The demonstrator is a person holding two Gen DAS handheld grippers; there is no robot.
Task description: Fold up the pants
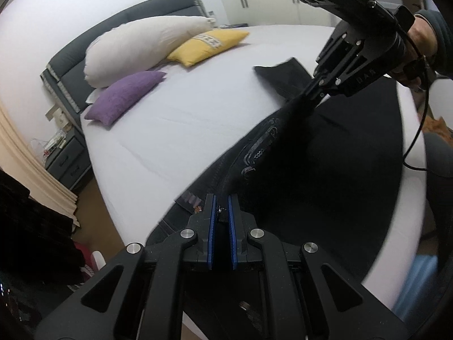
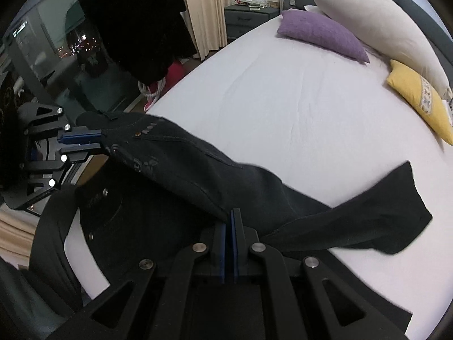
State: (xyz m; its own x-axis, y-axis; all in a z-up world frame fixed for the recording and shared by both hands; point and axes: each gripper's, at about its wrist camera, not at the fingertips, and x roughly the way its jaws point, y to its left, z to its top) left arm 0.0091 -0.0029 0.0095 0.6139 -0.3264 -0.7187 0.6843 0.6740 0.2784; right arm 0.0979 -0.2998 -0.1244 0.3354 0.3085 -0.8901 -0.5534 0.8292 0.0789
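Black pants [image 1: 325, 153] with pale embroidery lie on the near edge of a white bed [image 1: 184, 119]. My left gripper [image 1: 222, 212] is shut on the waistband end. My right gripper [image 1: 314, 92] is shut on the pants farther along, lifting the cloth between us into a ridge. In the right wrist view the right gripper [image 2: 230, 218] pinches the pants [image 2: 198, 164], and the left gripper [image 2: 93, 143] holds the waistband end at the left. One leg end [image 2: 396, 204] rests flat on the sheet.
A white pillow [image 1: 141, 45], a yellow cushion [image 1: 209, 45] and a purple cushion [image 1: 127, 96] lie by the grey headboard [image 1: 70, 56]. A nightstand [image 1: 68, 158] stands beside the bed. Dark clothes [image 2: 136, 22] hang by a window.
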